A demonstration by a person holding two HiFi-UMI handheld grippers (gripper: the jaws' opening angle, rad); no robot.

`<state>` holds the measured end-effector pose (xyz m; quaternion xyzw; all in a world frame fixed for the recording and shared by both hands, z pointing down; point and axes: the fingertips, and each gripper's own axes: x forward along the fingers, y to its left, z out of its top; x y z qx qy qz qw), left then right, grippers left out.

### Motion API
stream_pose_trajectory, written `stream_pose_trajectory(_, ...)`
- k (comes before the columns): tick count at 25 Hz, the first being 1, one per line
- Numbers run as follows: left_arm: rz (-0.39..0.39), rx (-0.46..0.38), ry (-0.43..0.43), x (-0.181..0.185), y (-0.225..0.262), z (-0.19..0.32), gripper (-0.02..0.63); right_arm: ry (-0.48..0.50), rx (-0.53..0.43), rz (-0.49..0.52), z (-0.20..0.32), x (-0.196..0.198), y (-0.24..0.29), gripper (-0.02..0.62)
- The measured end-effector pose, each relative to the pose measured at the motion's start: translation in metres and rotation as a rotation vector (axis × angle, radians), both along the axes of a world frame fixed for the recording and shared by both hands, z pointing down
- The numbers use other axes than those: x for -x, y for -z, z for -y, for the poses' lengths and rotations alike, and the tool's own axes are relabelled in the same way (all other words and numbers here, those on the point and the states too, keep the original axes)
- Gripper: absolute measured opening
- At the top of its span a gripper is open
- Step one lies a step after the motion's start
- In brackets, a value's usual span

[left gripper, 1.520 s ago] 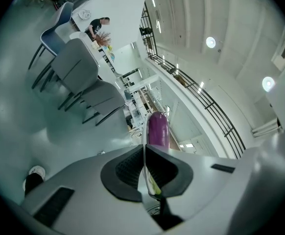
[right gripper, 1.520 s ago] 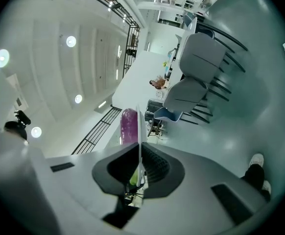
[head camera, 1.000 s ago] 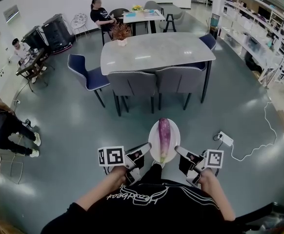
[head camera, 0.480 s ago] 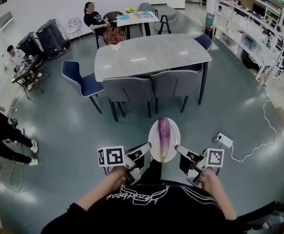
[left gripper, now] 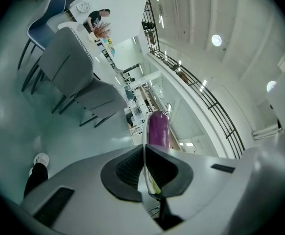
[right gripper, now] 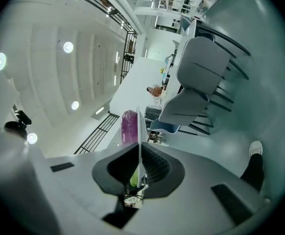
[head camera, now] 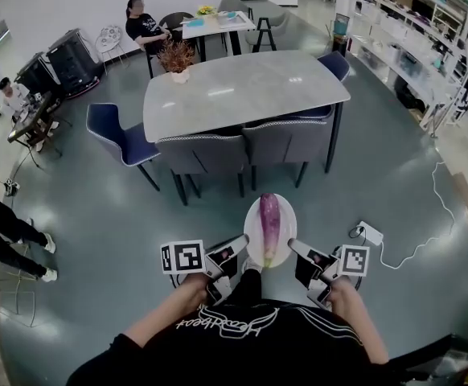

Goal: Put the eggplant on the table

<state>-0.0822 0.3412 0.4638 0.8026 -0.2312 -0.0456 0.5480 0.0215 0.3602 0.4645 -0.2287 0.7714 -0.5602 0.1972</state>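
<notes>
- Well, the big grey surface (head camera: 246,87) lies straight ahead of the person, well apart from the tongs. Most of its top is bare, with a potted plant (head camera: 178,57) near its far left corner.
- Two grey chairs (head camera: 202,151) stand tucked along its near edge, between the person and the top. I judge the carry has to reach over or go around them.
- A white plate (head camera: 252,230) is held out in front of the body, pinched at one rim on each side.
- The eggplant (head camera: 270,223) lies on that plate. Its long axis points away from the person toward the surface, purple end ahead and green stem end nearest the body.
- The left tongs (head camera: 236,249) are closed tight on the plate's left rim, and the right tongs (head camera: 298,252) are clamped on its right rim the same way.
- As far as I can see, both grip only the plate. The eggplant sits midway between them, so neither hand is nearer.
</notes>
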Motion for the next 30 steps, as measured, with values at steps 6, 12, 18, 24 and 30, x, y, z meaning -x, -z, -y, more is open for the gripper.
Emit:
stream_pose_trajectory(6, 0.002, 0.035, -0.008, 0.008, -0.003, 0.079, 0.011, -0.011, 0.043, 0.008, 0.077, 0.008, -0.002, 0.018)
stream_pose_trajectory(12, -0.015, 0.036, -0.020, 0.014, 0.013, 0.173, 0.011, -0.020, 0.035, -0.004, 0.170, 0.014, 0.014, 0.018)
stream_pose_trajectory(18, -0.059, 0.007, -0.033, 0.013, 0.034, 0.261, 0.011, -0.042, 0.011, -0.031, 0.255, 0.014, 0.038, 0.018)
stream_pose_trajectory(24, -0.088, -0.002, -0.056, 0.017, 0.037, 0.325, 0.011, -0.059, 0.007, -0.051, 0.316, 0.018, 0.043, 0.018)
stream_pose_trajectory(30, -0.086, -0.012, -0.074, 0.019, 0.036, 0.355, 0.011, -0.071, -0.009, -0.060, 0.345, 0.020, 0.040, 0.018)
